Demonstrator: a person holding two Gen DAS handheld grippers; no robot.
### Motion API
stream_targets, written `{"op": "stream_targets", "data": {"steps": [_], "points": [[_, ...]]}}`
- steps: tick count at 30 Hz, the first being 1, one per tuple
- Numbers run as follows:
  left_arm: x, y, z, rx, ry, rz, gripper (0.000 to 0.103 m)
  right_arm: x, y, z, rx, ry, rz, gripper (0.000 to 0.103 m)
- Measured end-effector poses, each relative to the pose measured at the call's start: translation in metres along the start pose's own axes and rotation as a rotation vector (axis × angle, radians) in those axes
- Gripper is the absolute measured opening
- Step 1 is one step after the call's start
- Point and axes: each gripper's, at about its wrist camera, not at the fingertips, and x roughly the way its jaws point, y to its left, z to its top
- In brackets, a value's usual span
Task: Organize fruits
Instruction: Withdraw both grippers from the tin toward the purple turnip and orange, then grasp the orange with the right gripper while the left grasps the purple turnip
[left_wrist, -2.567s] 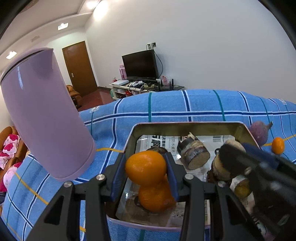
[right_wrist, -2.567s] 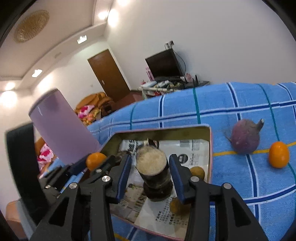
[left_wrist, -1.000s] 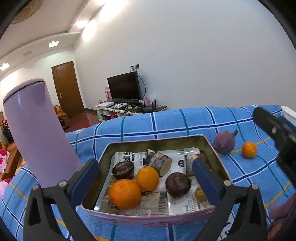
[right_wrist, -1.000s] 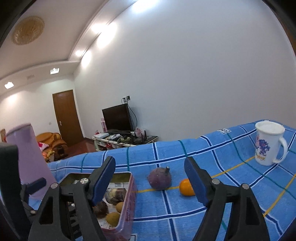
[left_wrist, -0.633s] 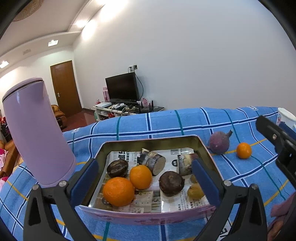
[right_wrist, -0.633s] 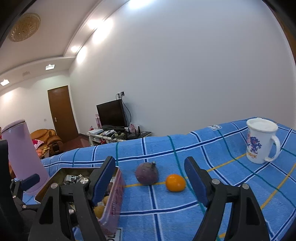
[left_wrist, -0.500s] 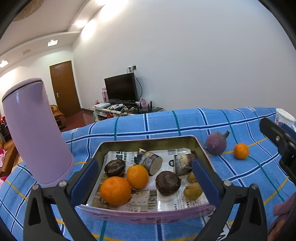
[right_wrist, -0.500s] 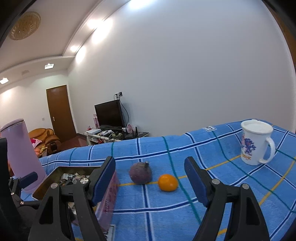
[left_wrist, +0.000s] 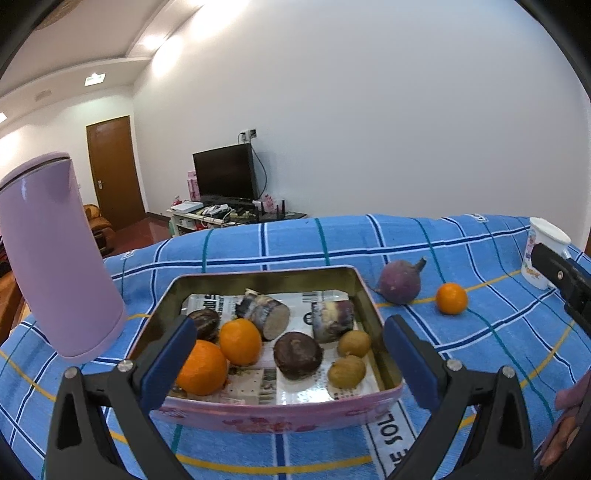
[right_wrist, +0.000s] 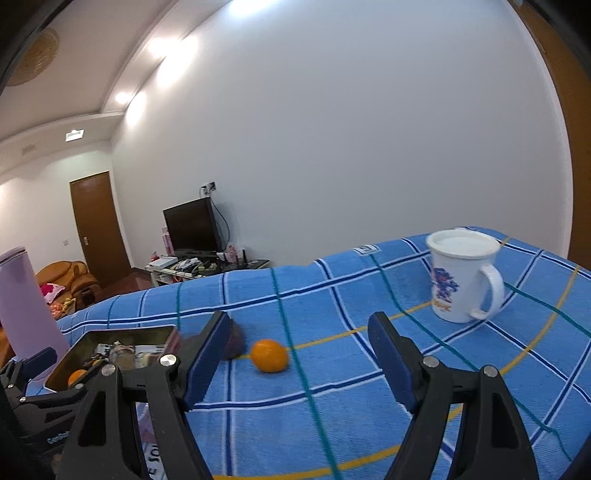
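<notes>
My right gripper (right_wrist: 295, 360) is spread wide with nothing between its pads, and the loose orange (right_wrist: 269, 355) lies just ahead of it on the blue checked cloth (right_wrist: 369, 406), a little left of the mid-line between my fingers – so this is the hand for it, I'd say. It is near enough round, with no long axis to line up on, so any closing direction should do. My left gripper (left_wrist: 288, 356) is released too and hangs over the near rim of the pink tin (left_wrist: 280, 417), which already holds two oranges and other pieces. Left of the orange and close by it sits the purple root (left_wrist: 400, 282), its stem pointing up and to the right – the white mug (right_wrist: 461, 275) stands farther off to the right
</notes>
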Motion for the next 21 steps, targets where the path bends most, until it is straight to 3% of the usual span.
{"op": "stream_targets", "data": {"steps": [4,7,14,18,21], "points": [[-0.004,-0.006,-0.001,0.008,-0.003,-0.035,0.103,0.001,-0.013,0.002,0.012,0.020,-0.035,0.078],[-0.007,-0.014,-0.002,0.035,0.002,-0.080,0.103,0.011,-0.019,0.002,-0.002,0.086,-0.028,0.078],[-0.010,-0.030,-0.004,0.113,0.031,-0.111,0.103,0.062,-0.015,0.000,-0.064,0.312,0.128,0.078],[-0.003,-0.023,0.006,0.080,0.082,-0.085,0.103,0.102,-0.005,-0.003,-0.101,0.429,0.205,0.078],[0.003,-0.015,0.016,0.031,0.124,-0.101,0.103,0.127,0.003,-0.003,-0.113,0.492,0.254,0.068]]}}
